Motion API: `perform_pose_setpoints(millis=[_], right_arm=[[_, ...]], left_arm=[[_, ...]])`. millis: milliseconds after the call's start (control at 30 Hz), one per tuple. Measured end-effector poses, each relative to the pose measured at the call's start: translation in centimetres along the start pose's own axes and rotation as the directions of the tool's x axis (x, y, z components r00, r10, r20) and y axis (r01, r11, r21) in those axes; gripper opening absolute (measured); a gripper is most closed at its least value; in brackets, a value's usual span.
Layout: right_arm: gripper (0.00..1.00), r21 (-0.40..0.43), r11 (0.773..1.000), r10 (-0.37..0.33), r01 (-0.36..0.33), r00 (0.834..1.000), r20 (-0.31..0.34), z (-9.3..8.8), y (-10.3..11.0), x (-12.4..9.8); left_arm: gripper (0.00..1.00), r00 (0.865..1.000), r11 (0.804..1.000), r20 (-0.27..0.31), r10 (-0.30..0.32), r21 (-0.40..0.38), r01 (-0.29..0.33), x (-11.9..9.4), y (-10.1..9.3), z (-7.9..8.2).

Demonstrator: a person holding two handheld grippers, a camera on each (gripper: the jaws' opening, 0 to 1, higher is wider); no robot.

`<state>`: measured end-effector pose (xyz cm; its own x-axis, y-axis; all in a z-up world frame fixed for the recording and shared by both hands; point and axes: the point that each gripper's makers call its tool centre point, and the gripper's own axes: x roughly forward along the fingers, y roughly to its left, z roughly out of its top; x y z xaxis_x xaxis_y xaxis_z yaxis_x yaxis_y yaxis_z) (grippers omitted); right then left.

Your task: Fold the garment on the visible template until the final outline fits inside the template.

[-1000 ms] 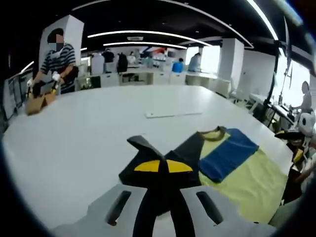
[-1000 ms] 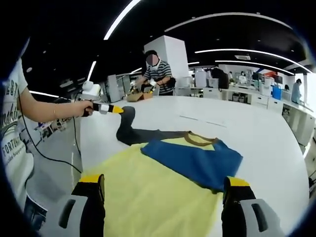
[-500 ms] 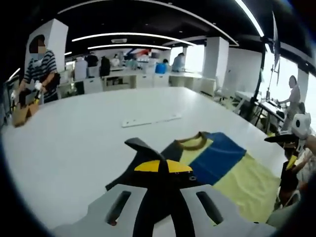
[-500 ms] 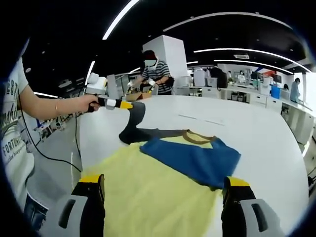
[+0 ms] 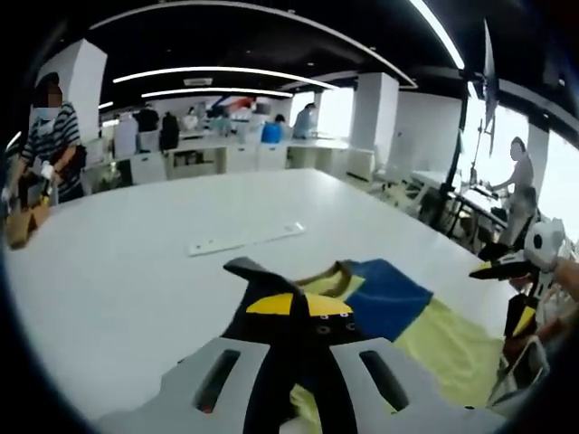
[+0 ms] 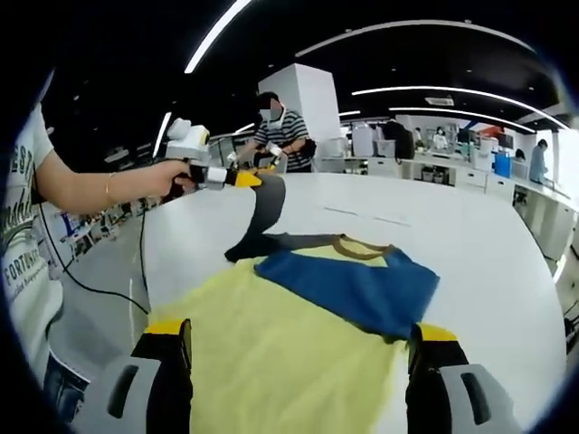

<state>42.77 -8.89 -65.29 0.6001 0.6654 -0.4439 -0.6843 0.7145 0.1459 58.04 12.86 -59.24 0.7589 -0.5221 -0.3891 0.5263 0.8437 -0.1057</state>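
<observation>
Yellow cloth of the shirt (image 6: 271, 353) fills the near part of the right gripper view, spread flat on the white worktop (image 6: 470, 244), with the right tool (image 6: 298, 357) low over its hem — jaws wide apart, one at each side, holding nothing. Farther up the shirt a blue sleeve (image 6: 348, 285) lies folded across the chest, below the brown collar (image 6: 357, 246). Beyond the collar the dark sleeve (image 6: 262, 217) rises off the worktop, pinched at its end by the left tool (image 6: 246, 180), which a person's hand (image 6: 176, 179) holds from the left. In the left gripper view the left tool (image 5: 298, 306) has its yellow-tipped jaws closed together on that dark sleeve (image 5: 271, 280), the cloth standing up in a peak just past the tips; the shirt (image 5: 434, 334) lies to the right on the worktop (image 5: 136, 271). Past it a flat white strip (image 5: 244, 240) lies on the worktop, well apart from the shirt. At the far edge a person in a striped top (image 6: 285, 131) stands over a brown box (image 6: 249, 163).
</observation>
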Motion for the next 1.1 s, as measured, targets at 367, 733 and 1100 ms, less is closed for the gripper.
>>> perform_pose_setpoints(millis=[367, 733, 1100], right_arm=[[0.99, 0.005, 1.000, 0.002, -0.002, 1.000, -0.012, -0.6, 0.0, 0.0], [0.99, 0.001, 1.000, 0.015, -0.015, 1.000, -0.026, -1.1, 0.1, 0.1], [0.99, 0.011, 1.000, 0.002, -0.002, 0.999, -0.034, -1.5, -0.2, -0.2]], left_arm=[[0.00, 0.998, 0.998, 0.010, -0.060, 0.003, 0.060, 2.1, -2.7, 0.9], [0.00, 0.994, 0.995, 0.026, -0.102, 0.015, 0.102, 4.0, -4.8, 2.2], [0.00, 0.987, 0.988, 0.022, -0.156, 0.024, 0.156, 6.4, -7.1, 2.6]])
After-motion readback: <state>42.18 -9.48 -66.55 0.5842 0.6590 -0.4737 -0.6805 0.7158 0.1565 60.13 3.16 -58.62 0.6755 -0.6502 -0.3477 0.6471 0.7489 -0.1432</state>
